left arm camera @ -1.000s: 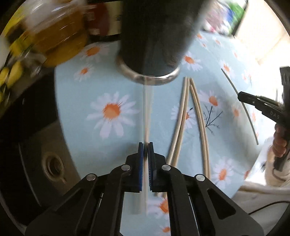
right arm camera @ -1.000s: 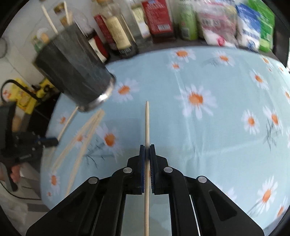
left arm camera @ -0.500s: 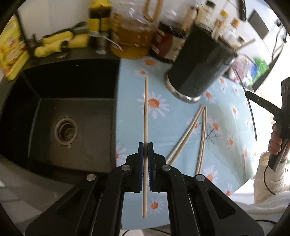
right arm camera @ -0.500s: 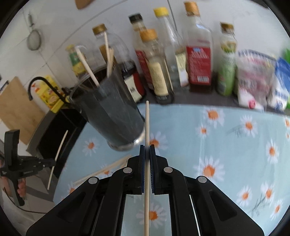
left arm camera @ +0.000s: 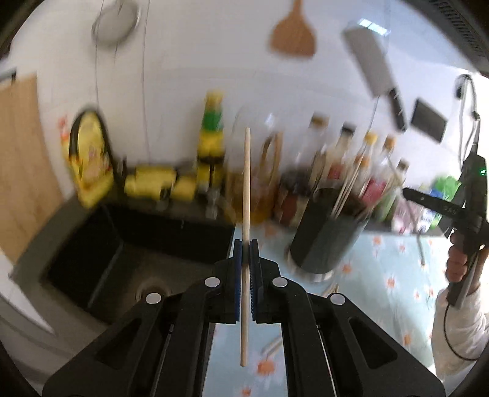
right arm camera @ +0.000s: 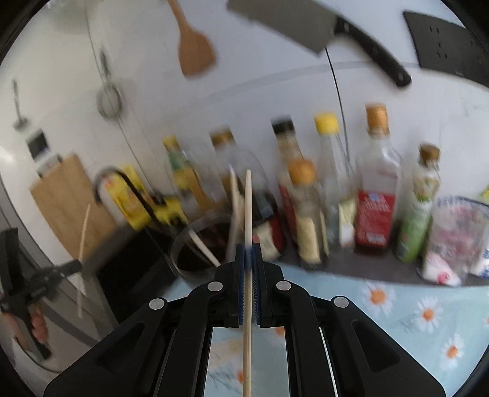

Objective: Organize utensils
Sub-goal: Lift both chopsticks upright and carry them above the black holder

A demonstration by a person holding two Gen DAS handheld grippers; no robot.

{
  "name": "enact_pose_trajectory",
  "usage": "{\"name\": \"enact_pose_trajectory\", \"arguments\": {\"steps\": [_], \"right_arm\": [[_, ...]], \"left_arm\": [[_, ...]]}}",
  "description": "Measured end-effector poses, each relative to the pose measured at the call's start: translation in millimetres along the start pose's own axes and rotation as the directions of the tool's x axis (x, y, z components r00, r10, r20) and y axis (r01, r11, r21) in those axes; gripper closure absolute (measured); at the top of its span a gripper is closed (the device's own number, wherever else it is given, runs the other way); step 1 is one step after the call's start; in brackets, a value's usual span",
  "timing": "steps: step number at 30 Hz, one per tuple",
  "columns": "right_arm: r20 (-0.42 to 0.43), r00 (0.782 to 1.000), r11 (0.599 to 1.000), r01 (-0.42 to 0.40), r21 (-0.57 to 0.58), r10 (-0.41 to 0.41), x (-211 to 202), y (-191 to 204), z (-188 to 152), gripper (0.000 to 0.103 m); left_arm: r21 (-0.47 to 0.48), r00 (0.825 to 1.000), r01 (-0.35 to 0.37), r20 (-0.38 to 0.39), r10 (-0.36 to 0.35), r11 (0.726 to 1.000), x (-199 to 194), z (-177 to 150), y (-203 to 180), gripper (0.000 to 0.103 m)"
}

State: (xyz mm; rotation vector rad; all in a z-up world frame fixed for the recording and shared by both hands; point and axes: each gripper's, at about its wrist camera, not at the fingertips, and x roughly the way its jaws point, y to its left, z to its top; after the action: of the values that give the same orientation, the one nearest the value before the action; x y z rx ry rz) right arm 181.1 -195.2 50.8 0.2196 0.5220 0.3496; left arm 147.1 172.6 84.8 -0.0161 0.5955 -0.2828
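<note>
My left gripper [left arm camera: 245, 244] is shut on a wooden chopstick [left arm camera: 246, 183] that stands upright, held high over the sink edge. The dark utensil cup [left arm camera: 327, 238] with several chopsticks in it stands on the daisy cloth to the right of it. My right gripper [right arm camera: 248, 249] is shut on another chopstick [right arm camera: 248, 207], also upright, just in front of the cup's open rim [right arm camera: 195, 244]. The right gripper shows in the left wrist view [left arm camera: 428, 201], and the left gripper in the right wrist view [right arm camera: 61, 268], holding its chopstick [right arm camera: 83, 238].
A black sink [left arm camera: 137, 250] lies left of the cloth-covered counter [right arm camera: 397, 305]. Several sauce bottles [right arm camera: 376, 189] line the back wall. A cleaver [right arm camera: 305, 27] and a wooden spatula [right arm camera: 192, 45] hang above. A few loose chopsticks [left arm camera: 333, 288] lie by the cup's base.
Both grippers have risen and tilted up, each still shut on its chopstick. The views now face the wall and bottles. The right gripper has come close to the cup's rim.
</note>
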Motion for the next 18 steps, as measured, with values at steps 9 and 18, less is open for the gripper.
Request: {"name": "enact_pose_trajectory", "arguments": {"steps": [9,18], "right_arm": [[0.270,0.954,0.989,-0.145,0.032,0.131,-19.1,15.5,30.9,0.098],[0.390,0.919,0.997,-0.074,0.038,0.053,-21.2,24.1,64.8,0.098]], "left_arm": [[0.100,0.948,0.197,0.235,-0.215,0.975,5.3,52.7,-35.2,0.098],[0.180,0.835,0.458,0.248,-0.491,0.870,58.8,89.5,-64.3,0.098]]}}
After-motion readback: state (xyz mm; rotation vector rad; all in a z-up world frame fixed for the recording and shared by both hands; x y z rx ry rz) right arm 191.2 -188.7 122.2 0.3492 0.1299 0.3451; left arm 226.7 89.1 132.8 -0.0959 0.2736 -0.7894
